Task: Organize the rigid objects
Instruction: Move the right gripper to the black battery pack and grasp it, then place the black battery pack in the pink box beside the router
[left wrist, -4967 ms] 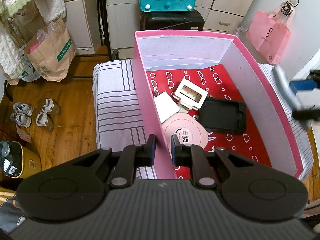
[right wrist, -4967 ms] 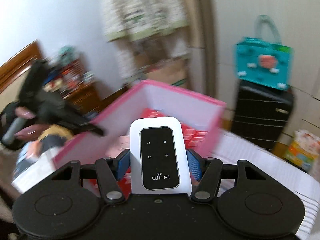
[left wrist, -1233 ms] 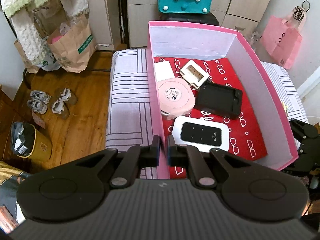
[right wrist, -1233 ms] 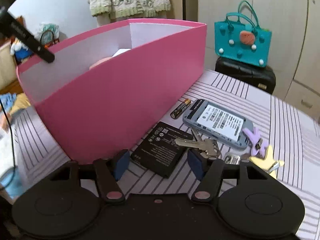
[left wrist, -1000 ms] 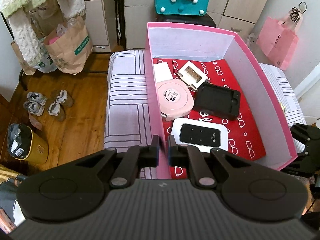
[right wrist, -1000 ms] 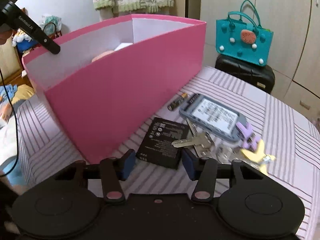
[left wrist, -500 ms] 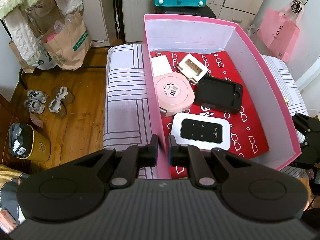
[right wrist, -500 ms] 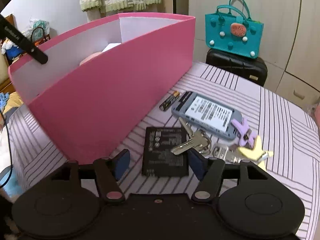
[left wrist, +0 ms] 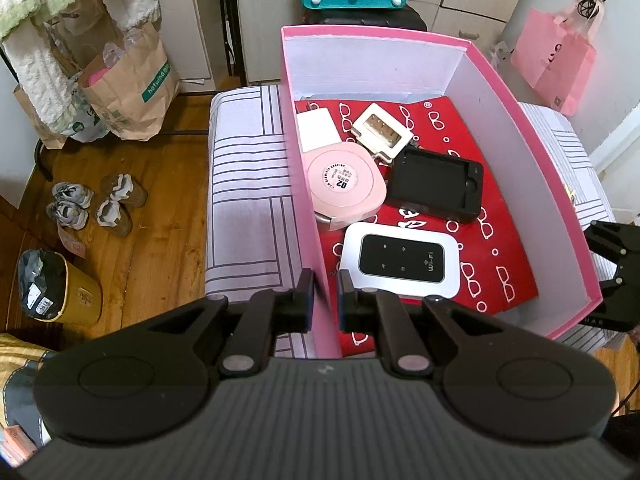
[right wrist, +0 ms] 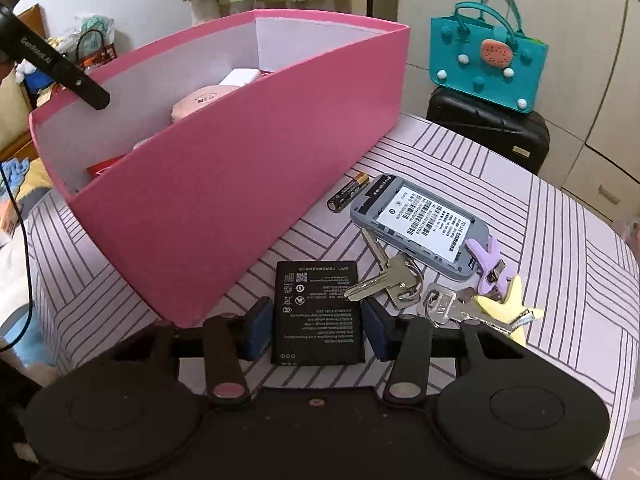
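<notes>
your left gripper (left wrist: 325, 295) is clamped on the near left wall of the pink box (left wrist: 532, 148), one finger outside and one inside. in the box lie a white wi-fi router (left wrist: 400, 259), a round pink case (left wrist: 343, 185), a black tray-like case (left wrist: 436, 185) and 2 white items. your right gripper (right wrist: 318, 330) is spread open, its blue pads either side of the flat black battery (right wrist: 318, 312) on the striped cloth (right wrist: 560, 240), not squeezing it. keys (right wrist: 386, 280) overlap the battery's right edge.
</notes>
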`<state>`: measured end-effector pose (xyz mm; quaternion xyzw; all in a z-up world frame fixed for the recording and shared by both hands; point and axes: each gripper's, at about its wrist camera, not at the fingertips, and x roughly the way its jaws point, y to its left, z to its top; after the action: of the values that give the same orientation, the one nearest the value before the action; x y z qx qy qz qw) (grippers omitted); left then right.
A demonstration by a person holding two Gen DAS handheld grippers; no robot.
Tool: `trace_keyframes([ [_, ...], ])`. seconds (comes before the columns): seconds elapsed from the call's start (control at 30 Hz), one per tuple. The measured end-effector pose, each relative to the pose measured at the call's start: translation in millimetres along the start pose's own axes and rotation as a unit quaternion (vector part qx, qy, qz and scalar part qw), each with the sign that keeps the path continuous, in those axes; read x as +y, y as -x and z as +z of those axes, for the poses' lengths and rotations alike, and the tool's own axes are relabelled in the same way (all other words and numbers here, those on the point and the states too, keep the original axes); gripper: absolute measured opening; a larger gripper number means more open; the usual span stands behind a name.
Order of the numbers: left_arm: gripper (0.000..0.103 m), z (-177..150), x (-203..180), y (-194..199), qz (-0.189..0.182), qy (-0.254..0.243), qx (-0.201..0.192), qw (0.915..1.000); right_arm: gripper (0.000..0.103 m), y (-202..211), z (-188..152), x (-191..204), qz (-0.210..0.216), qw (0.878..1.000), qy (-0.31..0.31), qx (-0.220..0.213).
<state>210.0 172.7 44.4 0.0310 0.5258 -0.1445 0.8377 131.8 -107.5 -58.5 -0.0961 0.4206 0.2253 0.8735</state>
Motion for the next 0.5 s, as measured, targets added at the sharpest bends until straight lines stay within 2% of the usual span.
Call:
trace_keyframes([
  [0.17, 0.009, 1, 1, 1, 0.001, 0.002, 0.000, 1.0000, 0.054, 15, 7, 7, 0.007, 1.000, 0.017, 0.000],
  [0.3, 0.009, 0, -1, 2, 0.006, -0.001, -0.003, 1.0000, 0.054, 36, 12, 22, -0.020, 0.998, 0.059, -0.020],
  [0.5, 0.009, 1, -2, 2, 0.007, -0.013, 0.000, 0.9999, 0.054, 60, 34, 19, -0.045, 0.996, 0.067, -0.045],
])
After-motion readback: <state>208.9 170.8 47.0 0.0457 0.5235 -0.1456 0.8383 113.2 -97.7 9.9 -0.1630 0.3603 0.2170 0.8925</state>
